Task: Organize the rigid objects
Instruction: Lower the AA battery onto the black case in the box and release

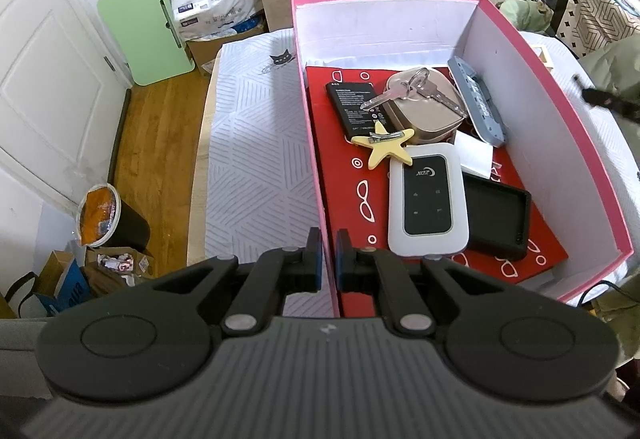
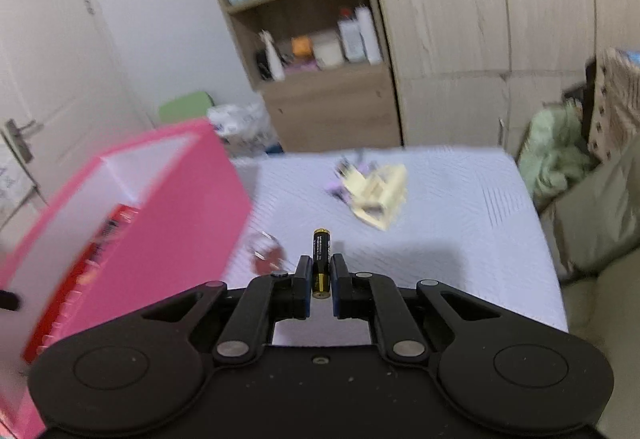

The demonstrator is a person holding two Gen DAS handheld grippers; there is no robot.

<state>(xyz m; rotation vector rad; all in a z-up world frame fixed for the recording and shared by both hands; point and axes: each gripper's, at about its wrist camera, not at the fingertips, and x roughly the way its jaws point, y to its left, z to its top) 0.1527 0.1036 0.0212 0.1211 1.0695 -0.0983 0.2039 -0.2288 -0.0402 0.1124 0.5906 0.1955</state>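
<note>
At the lower centre of the right wrist view, the right gripper (image 2: 320, 275) is seen clamped on a black and gold battery (image 2: 321, 263), which is held upright between the pads with its gold cap pointing up the frame. In the left wrist view, the left gripper (image 1: 329, 259) is closed on the near wall of the pink box (image 1: 568, 127), the thin wall being pinched between the blue pads. Inside the box, at centre right of that frame, a white pocket router (image 1: 427, 199), a black phone battery (image 1: 355, 110), a yellow star clip (image 1: 387, 147) and keys (image 1: 416, 89) are laid on a red liner. Beyond the held battery (badly blurred) a cream-coloured object (image 2: 378, 193) lies on the pale tablecloth (image 2: 460, 223).
</note>
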